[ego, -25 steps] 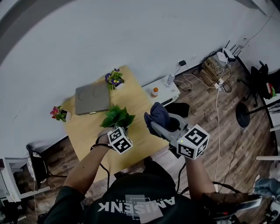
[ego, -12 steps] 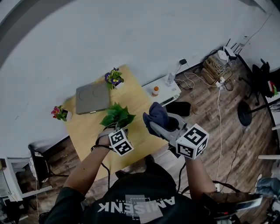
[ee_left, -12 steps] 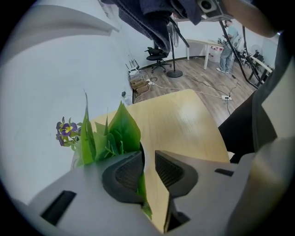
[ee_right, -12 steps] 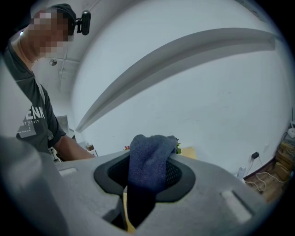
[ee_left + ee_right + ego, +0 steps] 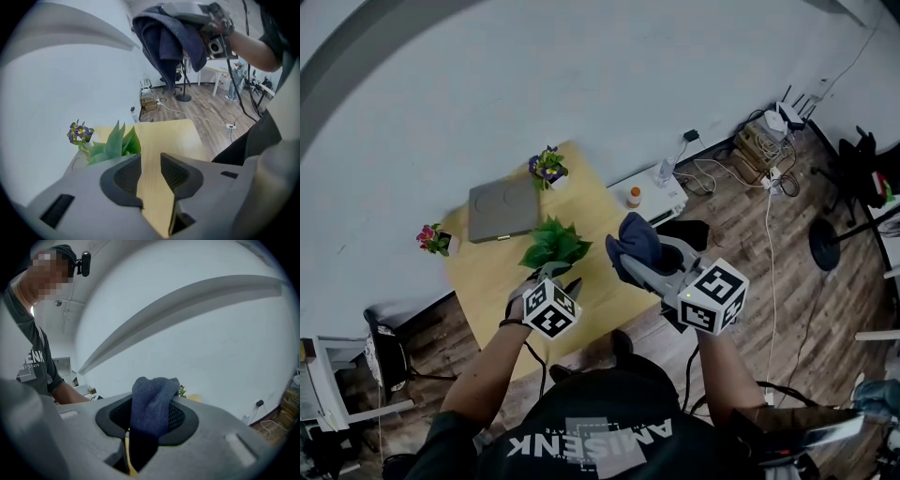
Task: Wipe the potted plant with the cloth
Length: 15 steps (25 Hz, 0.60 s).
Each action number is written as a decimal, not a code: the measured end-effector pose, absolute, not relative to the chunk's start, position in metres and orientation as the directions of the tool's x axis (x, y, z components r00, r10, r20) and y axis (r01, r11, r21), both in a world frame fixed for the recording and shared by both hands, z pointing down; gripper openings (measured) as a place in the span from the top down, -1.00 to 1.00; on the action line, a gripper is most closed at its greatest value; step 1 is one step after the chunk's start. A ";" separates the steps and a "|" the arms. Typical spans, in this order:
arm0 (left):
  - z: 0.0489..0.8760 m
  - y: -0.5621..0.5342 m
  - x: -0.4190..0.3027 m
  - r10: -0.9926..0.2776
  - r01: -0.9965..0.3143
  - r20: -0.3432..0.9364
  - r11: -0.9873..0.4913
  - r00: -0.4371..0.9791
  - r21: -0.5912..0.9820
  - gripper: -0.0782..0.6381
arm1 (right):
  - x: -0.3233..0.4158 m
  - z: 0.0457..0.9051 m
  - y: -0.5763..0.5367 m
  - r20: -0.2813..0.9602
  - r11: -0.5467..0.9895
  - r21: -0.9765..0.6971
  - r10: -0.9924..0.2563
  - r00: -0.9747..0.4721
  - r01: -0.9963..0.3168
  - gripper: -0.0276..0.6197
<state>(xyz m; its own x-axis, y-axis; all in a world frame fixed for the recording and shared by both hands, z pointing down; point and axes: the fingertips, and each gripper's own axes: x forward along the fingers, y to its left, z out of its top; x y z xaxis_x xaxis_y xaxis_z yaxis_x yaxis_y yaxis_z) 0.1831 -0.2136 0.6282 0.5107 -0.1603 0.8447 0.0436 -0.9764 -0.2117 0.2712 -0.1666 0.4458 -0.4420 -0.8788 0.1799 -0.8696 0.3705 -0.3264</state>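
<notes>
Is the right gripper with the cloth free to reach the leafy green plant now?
Probably yes. The right gripper, shut on the cloth, hangs beside the plant with open air between. The left gripper, jaws just opened and empty, sits at the plant's near side, not over it.

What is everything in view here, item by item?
table: one, pale wood, against the wall
leafy potted plant: one, green, mid-table
flower pots: two, purple at far edge, pink at left edge
flat slab: one, grey, between the flower pots
bottles: two, orange-capped and clear, on white low unit beside table
cables: tangle, on wooden floor
cloth: one, dark blue, in right gripper
left gripper: jaws have just been opening, nothing between
right gripper: shut on cloth
</notes>
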 end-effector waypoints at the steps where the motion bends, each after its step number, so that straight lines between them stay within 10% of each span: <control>1: 0.619 -0.212 0.182 -0.156 0.029 0.831 -0.979 0.534 -0.203 0.42 | 0.270 0.441 -0.168 0.173 0.375 -0.317 -0.880 -0.442 -0.871 0.53; 15: 0.421 -0.212 0.103 -0.305 -0.288 0.373 -0.952 0.876 -0.102 0.49 | 0.202 0.374 -0.173 0.079 0.453 -0.229 -0.874 -0.480 -0.862 0.53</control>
<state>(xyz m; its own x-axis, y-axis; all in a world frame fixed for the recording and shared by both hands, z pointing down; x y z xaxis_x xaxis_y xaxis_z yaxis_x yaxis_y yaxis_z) 0.1031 -0.2115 0.4215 0.8763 -0.3049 0.3730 -0.2879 -0.9522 -0.1019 0.2021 -0.1729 0.3738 -0.4800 -0.8737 0.0792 -0.8618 0.4527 -0.2289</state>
